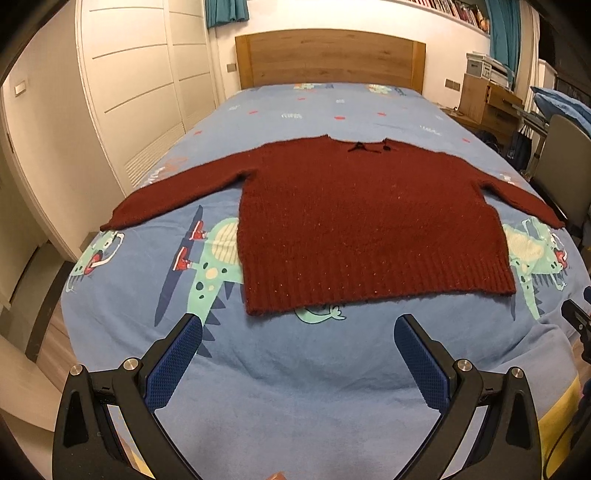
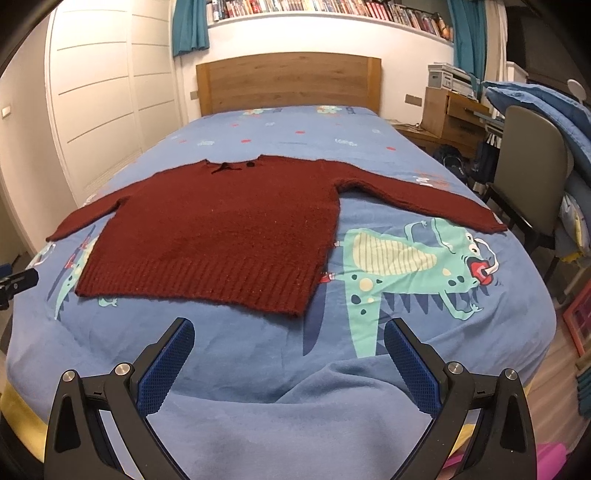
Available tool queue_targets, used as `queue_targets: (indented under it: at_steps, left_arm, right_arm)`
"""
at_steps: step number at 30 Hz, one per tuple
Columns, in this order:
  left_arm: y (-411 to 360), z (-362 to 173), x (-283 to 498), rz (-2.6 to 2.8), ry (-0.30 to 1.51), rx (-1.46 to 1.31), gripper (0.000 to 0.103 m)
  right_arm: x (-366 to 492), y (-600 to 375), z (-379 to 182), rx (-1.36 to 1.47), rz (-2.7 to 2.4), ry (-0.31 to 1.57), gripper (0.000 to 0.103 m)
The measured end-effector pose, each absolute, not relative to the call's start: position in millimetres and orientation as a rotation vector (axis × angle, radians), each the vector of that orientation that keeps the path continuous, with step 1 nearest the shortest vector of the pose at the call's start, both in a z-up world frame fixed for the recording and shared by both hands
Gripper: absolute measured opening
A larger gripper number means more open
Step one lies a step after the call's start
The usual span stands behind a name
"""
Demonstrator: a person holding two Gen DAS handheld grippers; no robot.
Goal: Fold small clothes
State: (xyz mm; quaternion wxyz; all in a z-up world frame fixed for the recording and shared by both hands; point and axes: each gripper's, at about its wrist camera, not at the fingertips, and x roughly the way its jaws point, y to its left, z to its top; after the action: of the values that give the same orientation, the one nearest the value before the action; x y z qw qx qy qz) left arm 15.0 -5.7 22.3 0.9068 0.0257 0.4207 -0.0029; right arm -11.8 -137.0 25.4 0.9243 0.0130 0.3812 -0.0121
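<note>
A dark red knit sweater [image 1: 365,221] lies flat on the blue dinosaur bedspread [image 1: 295,369], both sleeves spread out to the sides and the ribbed hem toward me. The right wrist view shows the same sweater [image 2: 221,229] shifted to the left. My left gripper [image 1: 297,332] hovers open just short of the hem, nothing between its blue pads. My right gripper [image 2: 288,334] is also open, in front of the hem's right corner, holding nothing. The right gripper's tip [image 1: 576,321] shows at the left wrist view's right edge.
A wooden headboard [image 1: 328,55] closes the far end of the bed. White wardrobe doors [image 1: 140,92] stand along the left. A grey chair [image 2: 532,166] and a wooden desk [image 2: 454,114] stand to the right, with a bookshelf [image 2: 332,9] above.
</note>
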Motion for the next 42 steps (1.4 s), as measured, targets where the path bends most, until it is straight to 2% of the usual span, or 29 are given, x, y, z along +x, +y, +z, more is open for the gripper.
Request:
queue_targets:
  at_steps: [11, 25, 42]
  left_arm:
    - [2, 4, 35, 0.000, 0.943, 0.027, 0.102]
    - [5, 2, 44, 0.053, 0.909, 0.035, 0.102]
    - [6, -8, 85, 0.142, 1.044, 0.033, 0.102]
  right_arm:
    - [4, -139, 19, 0.026, -0.033, 0.819, 0.102]
    - [26, -162, 19, 0.059, -0.053, 0.812, 0.102]
    - [101, -303, 4, 0.263, -0.212, 0.782, 0.102]
